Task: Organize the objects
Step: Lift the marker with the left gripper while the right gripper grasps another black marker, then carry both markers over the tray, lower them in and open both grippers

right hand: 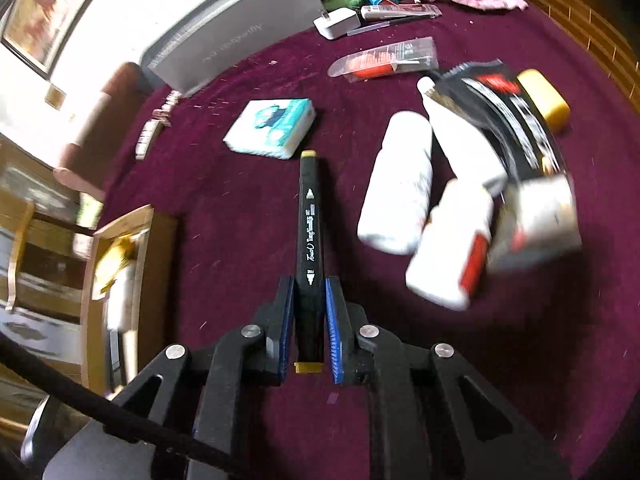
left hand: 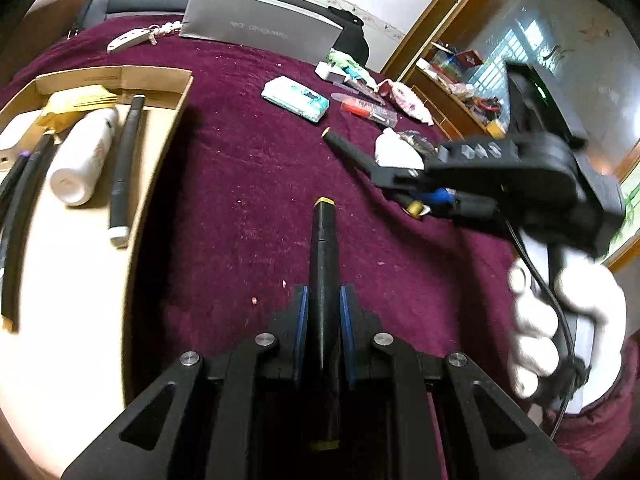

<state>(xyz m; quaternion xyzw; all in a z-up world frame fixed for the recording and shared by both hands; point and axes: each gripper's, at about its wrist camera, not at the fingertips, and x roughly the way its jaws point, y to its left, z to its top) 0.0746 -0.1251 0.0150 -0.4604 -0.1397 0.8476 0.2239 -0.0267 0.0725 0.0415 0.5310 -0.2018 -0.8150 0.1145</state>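
2 handheld grippers work over a table covered in a dark red cloth, each already carrying a marker. The left gripper has its jaws closed tight on a black marker with a yellow end cap, which points straight forward out of the blue pads. The right gripper is likewise clamped on a second black marker, its printed barrel running forward and a yellow cap poking out behind the pads. From the left camera the right gripper shows as a black tool held in a white-gloved hand.

The destination is probably the shallow cardboard tray at the left edge, which already holds a white bottle and a dark pen lying lengthwise. Loose white bottles and a tissue pack remain on the cloth.

To do this step well, carry each marker low over the tray rim, turn it parallel to the pen already there (so the row stays tidy), and open the jaws only once it rests on the tray floor, 1 hand at a time to avoid a collision.
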